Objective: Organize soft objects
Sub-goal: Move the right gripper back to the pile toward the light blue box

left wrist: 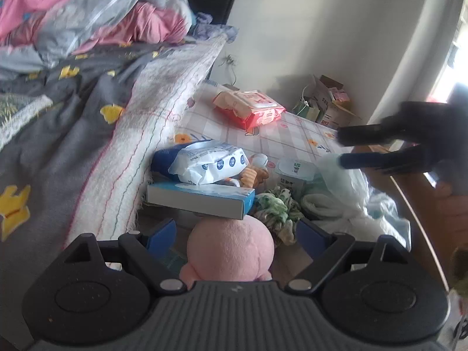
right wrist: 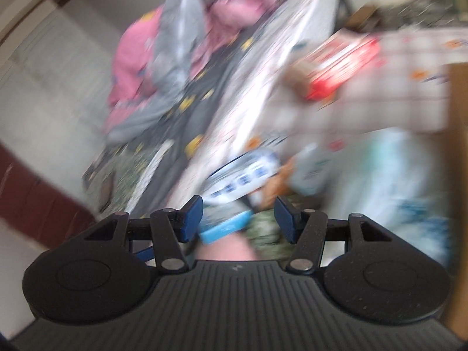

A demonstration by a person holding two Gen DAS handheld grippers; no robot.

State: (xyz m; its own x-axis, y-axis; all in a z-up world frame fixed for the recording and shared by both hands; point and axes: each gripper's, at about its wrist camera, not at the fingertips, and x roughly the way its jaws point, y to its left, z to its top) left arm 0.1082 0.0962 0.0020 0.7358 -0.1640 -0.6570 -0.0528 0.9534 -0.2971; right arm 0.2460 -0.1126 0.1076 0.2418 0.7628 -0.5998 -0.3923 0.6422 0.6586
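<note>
2 grippers — left gripper (left wrist: 235,235), right gripper (right wrist: 238,219) — both spread wide, pink plush (left wrist: 231,251) loose between.

Pink plush (left wrist: 230,248) between apparently spread fingers (left wrist: 162,231)

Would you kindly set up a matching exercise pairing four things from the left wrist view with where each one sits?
Things:
1. round pink plush toy
2. red wet-wipes pack
3. white and blue tissue pack
4. pink and grey quilt

Places:
A. piled on the bed
B. alone on the checked cloth
C. between the open left tongs
D. on top of the flat blue box

Pairs: 1-C, 2-B, 3-D, 4-A
</note>
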